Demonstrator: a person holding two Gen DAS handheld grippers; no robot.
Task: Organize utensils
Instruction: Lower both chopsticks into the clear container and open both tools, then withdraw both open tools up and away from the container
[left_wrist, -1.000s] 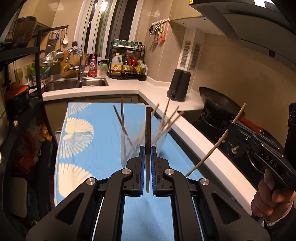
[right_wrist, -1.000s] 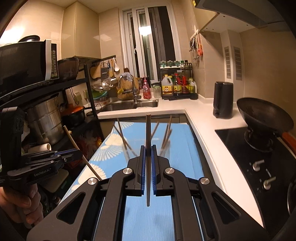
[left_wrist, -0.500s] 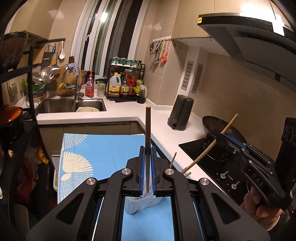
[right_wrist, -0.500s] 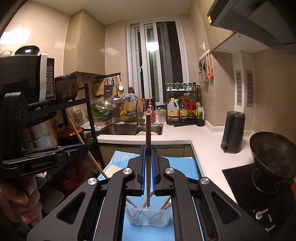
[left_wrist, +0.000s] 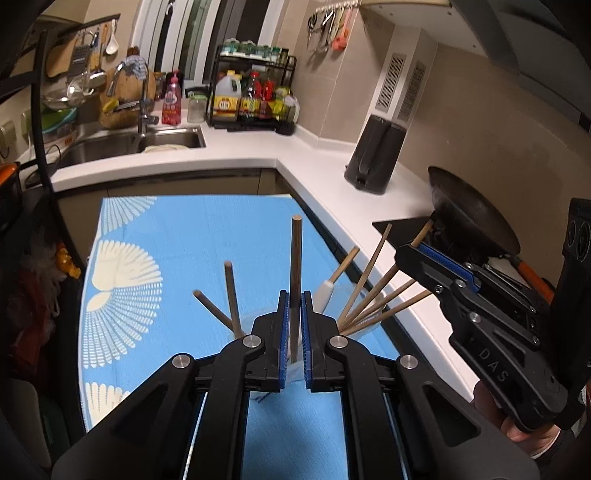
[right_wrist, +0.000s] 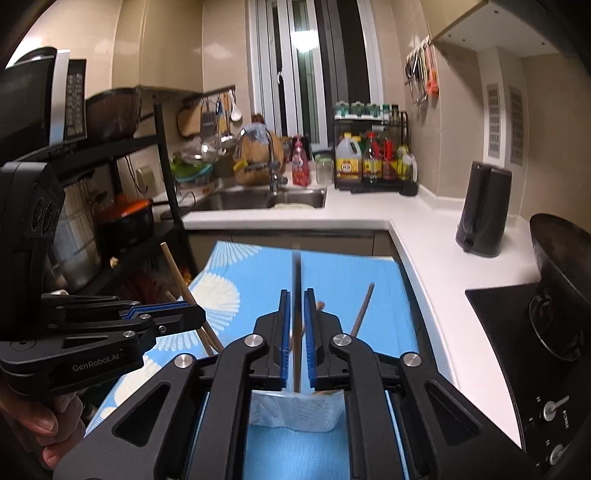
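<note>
A clear cup (right_wrist: 295, 413) holding several chopsticks (left_wrist: 369, 273) stands on the blue patterned cloth (left_wrist: 184, 258), right under both grippers. My left gripper (left_wrist: 294, 332) has an upright dark chopstick (left_wrist: 295, 258) between its jaws. They are opening, a thin gap shows on each side, and the stick's lower end reaches into the cup. My right gripper (right_wrist: 295, 332) is opening too; a blurred chopstick (right_wrist: 297, 280) stands loose between its pads. Each gripper shows in the other's view: the right one (left_wrist: 421, 251), the left one (right_wrist: 166, 310).
A white worktop (left_wrist: 332, 173) wraps round the back and right, with a black kettle (left_wrist: 376, 155), a wok (left_wrist: 472, 214) on the hob, a sink (left_wrist: 147, 142) and a bottle rack (left_wrist: 255, 99). A dark shelf with pots (right_wrist: 122, 218) stands on the left.
Both grippers came in over the cup, which was ahead of them a second ago and is now beneath the jaws. Both pairs of jaws have parted slightly from their chopsticks.
</note>
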